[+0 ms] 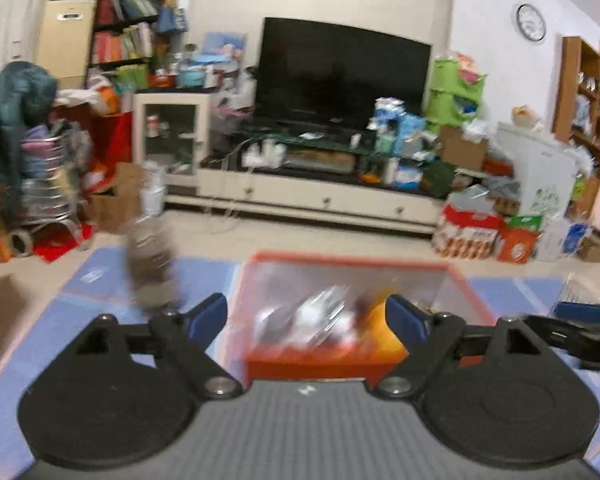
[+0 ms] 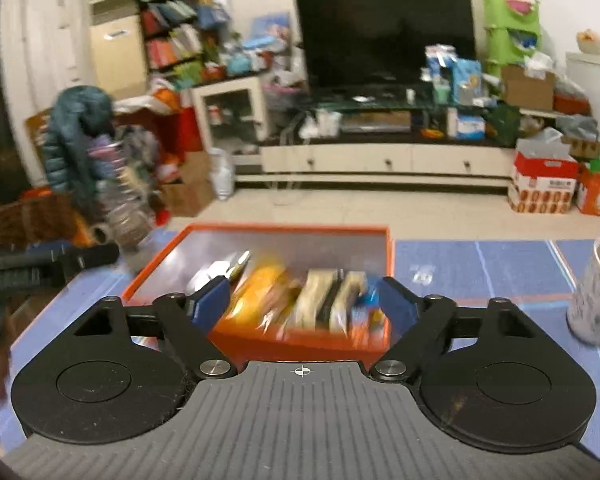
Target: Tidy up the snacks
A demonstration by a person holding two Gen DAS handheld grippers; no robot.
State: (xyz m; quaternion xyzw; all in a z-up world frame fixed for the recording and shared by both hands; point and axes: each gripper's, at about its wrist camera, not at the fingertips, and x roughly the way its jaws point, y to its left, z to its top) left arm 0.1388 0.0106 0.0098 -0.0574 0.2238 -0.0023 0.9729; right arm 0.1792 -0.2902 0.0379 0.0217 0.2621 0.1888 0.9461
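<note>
An orange-rimmed clear box (image 1: 352,258) stands on the blue table mat and holds several snack packets (image 1: 320,320), blurred by motion. It also shows in the right wrist view (image 2: 284,229), with an orange packet (image 2: 256,292) and pale upright packets (image 2: 320,300) inside. My left gripper (image 1: 306,316) is open and empty, just before the box's near wall. My right gripper (image 2: 302,300) is open and empty, its fingers over the box's near side. The right gripper's arm shows at the right edge of the left view (image 1: 580,332).
A blurred bottle (image 1: 150,268) stands on the mat left of the box. A white patterned mug (image 2: 598,292) stands right of the box. The blue mat (image 2: 480,268) covers the table. Beyond lie floor, TV stand and cluttered boxes.
</note>
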